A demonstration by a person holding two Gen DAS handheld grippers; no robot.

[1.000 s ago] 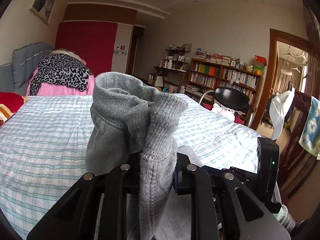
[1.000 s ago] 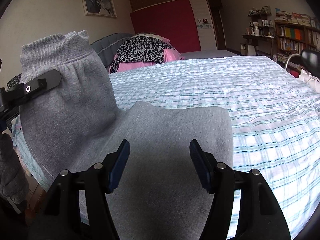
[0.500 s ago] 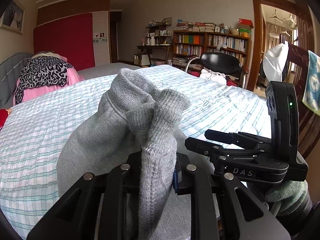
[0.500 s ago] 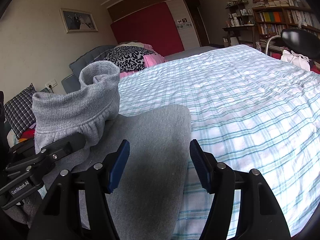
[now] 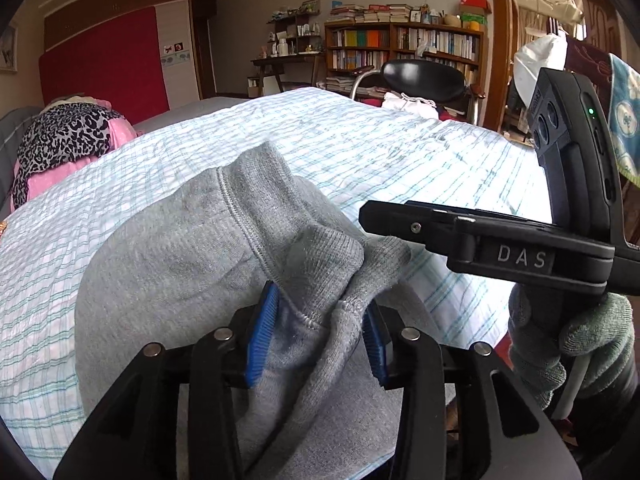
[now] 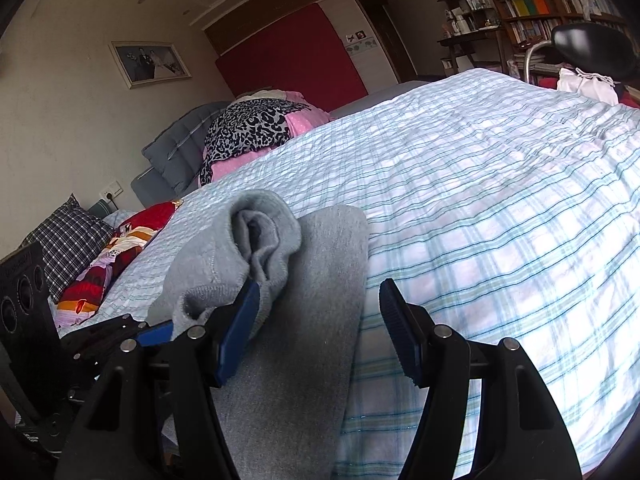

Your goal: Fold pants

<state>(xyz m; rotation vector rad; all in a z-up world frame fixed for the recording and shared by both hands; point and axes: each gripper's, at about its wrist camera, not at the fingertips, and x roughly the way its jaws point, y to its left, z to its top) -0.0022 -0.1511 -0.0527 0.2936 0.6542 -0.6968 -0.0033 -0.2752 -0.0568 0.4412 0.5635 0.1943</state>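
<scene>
L claw: left gripper [image 5: 316, 334] jaws opening – grey pants [image 5: 180, 264] cuff bunched between the blue pads [image 5: 260, 336], cloth fills the gap, pinch letting go.
L pose: angled down toward the bed [image 5: 360, 140], low over the folded pile; seen from the R cam it sits at lower left [image 6: 160, 330], blue pad tip just under the ribbed cuff.
R claw: right gripper [image 6: 316, 328] spread wide, nothing pinched – folded edge of pants runs beneath the gap, left finger [image 6: 236, 336] over grey cloth, right one over the plaid sheet.
R pose: tilted slightly down, just beside the L gripper; gloved hand [image 5: 568, 344] wraps its handle in the L view.
Pants: on the near edge of the bed, folded flat w/ ribbed cuff [image 6: 264, 236] heaped on top at left.
Bkgd: leopard-print bedding [image 6: 248, 124] at the far end of the bed, bookshelf [image 5: 404, 52], black chair [image 5: 424, 76].
</scene>
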